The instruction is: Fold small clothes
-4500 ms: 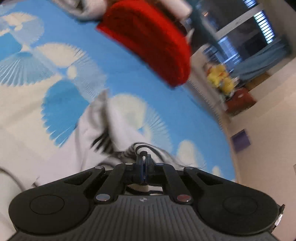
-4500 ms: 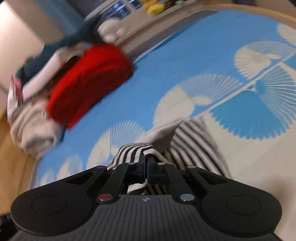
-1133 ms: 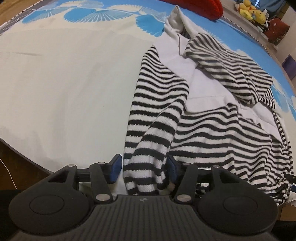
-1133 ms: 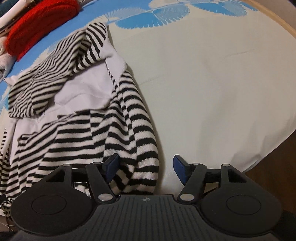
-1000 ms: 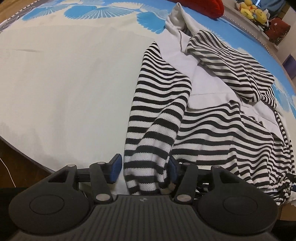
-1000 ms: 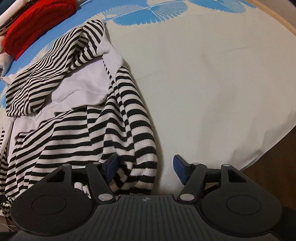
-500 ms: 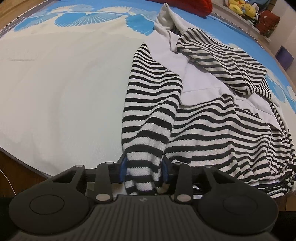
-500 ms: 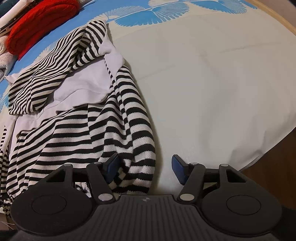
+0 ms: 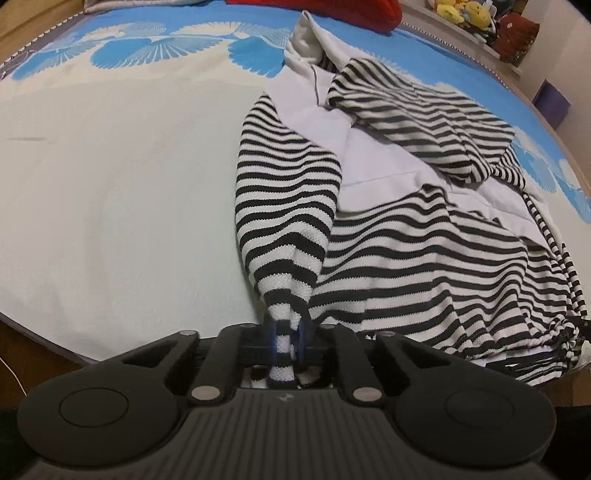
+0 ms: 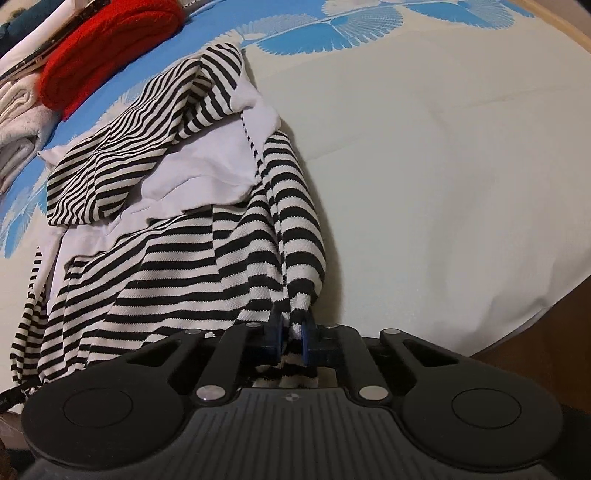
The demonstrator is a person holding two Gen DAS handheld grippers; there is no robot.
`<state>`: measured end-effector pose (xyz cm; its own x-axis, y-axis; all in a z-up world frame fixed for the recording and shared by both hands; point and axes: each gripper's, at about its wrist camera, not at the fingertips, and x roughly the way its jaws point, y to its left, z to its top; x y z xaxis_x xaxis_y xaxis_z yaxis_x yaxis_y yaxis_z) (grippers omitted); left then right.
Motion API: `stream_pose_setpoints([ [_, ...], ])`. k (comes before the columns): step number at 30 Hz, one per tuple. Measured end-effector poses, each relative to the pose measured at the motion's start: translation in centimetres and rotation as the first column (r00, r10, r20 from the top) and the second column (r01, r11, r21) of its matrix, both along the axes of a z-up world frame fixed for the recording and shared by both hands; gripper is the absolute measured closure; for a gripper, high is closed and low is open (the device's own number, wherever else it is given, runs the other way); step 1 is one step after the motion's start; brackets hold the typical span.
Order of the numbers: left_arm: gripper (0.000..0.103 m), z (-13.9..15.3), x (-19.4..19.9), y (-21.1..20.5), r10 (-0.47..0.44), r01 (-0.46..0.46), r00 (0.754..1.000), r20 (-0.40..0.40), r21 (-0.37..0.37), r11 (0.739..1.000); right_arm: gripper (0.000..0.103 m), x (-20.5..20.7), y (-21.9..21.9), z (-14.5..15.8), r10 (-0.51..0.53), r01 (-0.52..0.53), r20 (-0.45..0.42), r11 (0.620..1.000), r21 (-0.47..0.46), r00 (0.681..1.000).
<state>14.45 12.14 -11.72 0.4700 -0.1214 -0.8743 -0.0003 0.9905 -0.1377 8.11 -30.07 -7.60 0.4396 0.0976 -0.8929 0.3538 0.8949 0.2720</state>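
Note:
A black-and-white striped hooded top (image 9: 424,243) with white lining lies spread on the bed, hood end away from me. My left gripper (image 9: 286,338) is shut on the cuff of one striped sleeve (image 9: 284,206) at the bed's near edge. My right gripper (image 10: 291,332) is shut on the cuff of the other striped sleeve (image 10: 295,221), also at the near edge. The top also shows in the right wrist view (image 10: 155,266). Both cuffs bunch between the blue pads.
The bed cover (image 9: 110,177) is pale with blue fan patterns at the far side. A red knit garment (image 10: 107,48) and folded pale clothes (image 10: 18,122) lie at the far edge. Soft toys (image 9: 465,14) sit on a shelf beyond. Wooden floor (image 10: 535,339) lies beside the bed.
Both grippers stood open around the sleeve cuffs a second ago. The left closed first, then the right. Each now pinches its cuff.

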Motion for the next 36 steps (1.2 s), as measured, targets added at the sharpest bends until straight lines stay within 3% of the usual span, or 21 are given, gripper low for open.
stream_pose_setpoints([
  [2, 0.089, -0.2, 0.0, -0.1, -0.002, 0.002, 1.0, -0.006, 0.007, 1.0, 0.081, 0.2, 0.0, -0.4, -0.003, 0.003, -0.022, 1.0, -0.005, 1.0],
  [4, 0.089, -0.3, 0.1, -0.2, -0.002, 0.002, 1.0, -0.008, 0.009, 1.0, 0.076, 0.3, 0.2, -0.8, 0.012, -0.013, -0.042, 1.0, -0.01, 0.999],
  [17, 0.085, -0.5, 0.2, 0.1, 0.013, -0.013, 1.0, -0.019, -0.001, 1.0, 0.073, 0.4, 1.2, -1.0, 0.069, -0.071, -0.039, 0.996, -0.061, 0.997],
  [19, 0.085, -0.5, 0.2, 0.0, 0.008, -0.008, 1.0, -0.017, 0.005, 1.0, 0.077, 0.3, 1.3, -1.0, 0.076, -0.078, -0.033, 0.995, -0.066, 0.997],
  [20, 0.086, -0.5, 0.2, -0.1, 0.007, -0.007, 1.0, -0.015, 0.009, 1.0, 0.085, 0.2, 1.3, -1.0, 0.079, -0.081, -0.029, 0.995, -0.065, 0.996],
  [22, 0.093, -0.3, 0.1, -0.1, 0.004, -0.004, 1.0, -0.01, -0.002, 1.0, 0.094, 0.1, 1.2, -0.7, 0.074, -0.074, -0.008, 0.996, -0.057, 0.997],
  [24, 0.095, 0.3, 0.1, 0.0, 0.002, -0.002, 1.0, -0.003, -0.009, 1.0, 0.096, 0.0, 1.0, -0.1, 0.06, -0.058, 0.024, 0.997, -0.056, 0.998],
  [29, 0.096, 4.9, -0.5, 1.2, -0.005, 0.009, 0.998, 0.055, -0.075, 0.997, 0.097, -0.8, 0.7, 2.8, 0.042, -0.039, 0.129, 0.999, -0.024, 0.991],
  [36, 0.096, 12.9, -4.5, 4.1, -0.058, 0.074, 0.995, 0.085, -0.192, 0.979, 0.098, -4.9, -1.3, 10.7, 0.062, -0.086, 0.279, 0.994, 0.073, 0.958],
])
